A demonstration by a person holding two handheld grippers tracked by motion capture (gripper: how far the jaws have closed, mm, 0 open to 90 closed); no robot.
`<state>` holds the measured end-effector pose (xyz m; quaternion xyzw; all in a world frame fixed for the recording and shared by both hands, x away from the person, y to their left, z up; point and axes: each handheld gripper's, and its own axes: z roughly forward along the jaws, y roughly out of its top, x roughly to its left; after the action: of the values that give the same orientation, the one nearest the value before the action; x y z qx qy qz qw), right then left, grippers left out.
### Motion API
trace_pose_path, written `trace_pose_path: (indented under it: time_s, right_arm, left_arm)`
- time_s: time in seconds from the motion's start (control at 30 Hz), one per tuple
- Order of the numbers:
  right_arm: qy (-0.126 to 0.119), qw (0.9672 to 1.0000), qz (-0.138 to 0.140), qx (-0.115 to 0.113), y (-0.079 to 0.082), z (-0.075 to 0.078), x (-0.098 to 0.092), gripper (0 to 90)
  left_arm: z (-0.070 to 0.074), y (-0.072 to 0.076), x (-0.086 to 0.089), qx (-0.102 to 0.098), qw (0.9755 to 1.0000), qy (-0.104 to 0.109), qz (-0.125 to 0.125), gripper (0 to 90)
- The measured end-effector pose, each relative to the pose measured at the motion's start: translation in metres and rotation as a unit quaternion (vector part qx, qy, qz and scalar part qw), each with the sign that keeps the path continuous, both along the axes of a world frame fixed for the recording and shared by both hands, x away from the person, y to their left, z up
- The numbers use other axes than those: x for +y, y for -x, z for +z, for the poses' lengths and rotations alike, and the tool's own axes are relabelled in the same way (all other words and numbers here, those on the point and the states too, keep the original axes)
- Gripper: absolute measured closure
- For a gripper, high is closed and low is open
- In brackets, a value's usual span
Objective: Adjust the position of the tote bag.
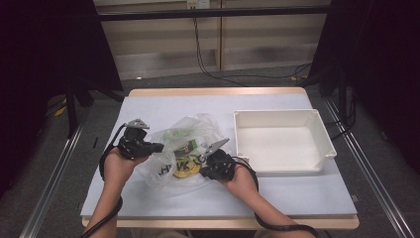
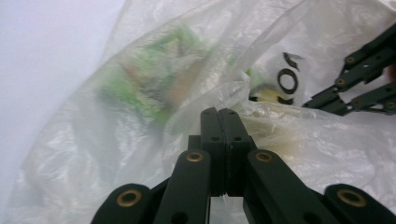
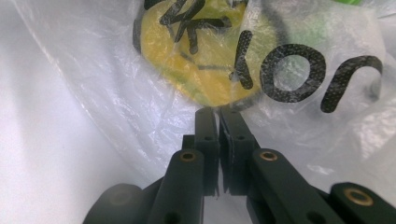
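The left gripper (image 1: 154,147), at lower left of centre in the high view, is pinching a fold of the clear plastic bag (image 1: 184,148); in the left gripper view its jaws are standing flat together with film bunched at their tips (image 2: 223,113). The right gripper (image 1: 210,157), just right of it, is clamping the bag's opposite edge, and in the right gripper view its jaws are nearly meeting with thin film caught between them (image 3: 218,114).

The bag is lying between the two grippers on the pale table (image 1: 297,191), a little above the hands in the high view, with black lettering printed across its front. Through the film a yellow round item (image 3: 205,56) is showing just beyond the right gripper's tips, and a green packet (image 2: 149,84) is sitting farther in, toward upper left of the left gripper view.

Farther off, at centre right of the high view, the white bin (image 1: 282,141) is standing apart from the bag, its near wall beside the right hand (image 1: 242,181).

The bag's mouth seems to be running across between the grippers, so the next move likely depends on pulling the two edges away from each other sideways. The right hand is the nearer one to the bin.
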<state>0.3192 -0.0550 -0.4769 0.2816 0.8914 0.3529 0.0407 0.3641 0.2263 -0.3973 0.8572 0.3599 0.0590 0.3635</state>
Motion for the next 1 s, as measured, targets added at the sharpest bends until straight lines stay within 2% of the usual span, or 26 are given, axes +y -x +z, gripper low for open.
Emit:
trace_pose_path:
  time_s: [0.13, 0.27, 0.43, 0.53, 0.63, 0.73, 0.77, 0.83, 0.9, 0.93, 1.0]
  right_arm:
    - [-0.001, 1.0000, 0.001, 0.002, 0.000, 0.000, -0.001, 86.3]
    - [-0.001, 1.0000, 0.001, 0.001, 0.000, 0.000, 0.000, 86.2]
    - [-0.007, 0.9999, -0.004, 0.008, 0.000, -0.001, 0.000, 86.3]
    - [-0.007, 0.9999, -0.003, 0.009, 0.000, 0.000, -0.001, 86.4]
    - [-0.007, 0.9999, 0.001, 0.008, -0.001, -0.001, -0.001, 86.9]
    - [-0.007, 0.9999, 0.000, 0.008, -0.001, -0.001, -0.001, 87.1]
    - [-0.006, 0.9999, -0.002, 0.009, -0.001, 0.000, -0.001, 87.1]
    - [-0.005, 0.9999, -0.001, 0.009, 0.000, 0.000, -0.001, 87.0]
    - [-0.007, 0.9999, 0.000, 0.007, -0.001, -0.001, -0.001, 87.0]
    - [-0.007, 1.0000, 0.000, 0.008, -0.001, -0.001, -0.001, 87.0]
    - [-0.007, 0.9999, 0.000, 0.008, -0.001, -0.001, -0.001, 87.0]
  left_arm:
    - [-0.002, -0.005, 0.005, -0.007, 1.0000, -0.005, -0.001, 90.0]
    - [-0.006, -0.010, 0.009, 0.000, 0.9999, -0.008, -0.007, 90.0]
    - [-0.011, -0.017, 0.017, -0.008, 0.9999, -0.009, 0.003, 90.0]
    - [-0.015, -0.023, 0.021, -0.002, 0.9999, -0.004, 0.010, 90.0]
    - [-0.020, -0.028, 0.022, -0.002, 0.9997, -0.021, 0.010, 90.0]
    - [-0.025, -0.033, 0.025, -0.009, 0.9998, -0.007, 0.013, 90.0]
    - [-0.026, -0.035, 0.027, -0.003, 0.9998, -0.012, 0.012, 90.0]
    - [-0.033, -0.038, 0.029, -0.009, 0.9996, -0.007, 0.027, 90.0]
    - [-0.034, -0.039, 0.031, -0.004, 0.9996, -0.010, 0.027, 90.0]
    - [-0.038, -0.040, 0.033, -0.012, 0.9992, -0.009, 0.036, 90.0]
    - [-0.041, -0.041, 0.036, -0.015, 0.9990, -0.012, 0.041, 90.0]
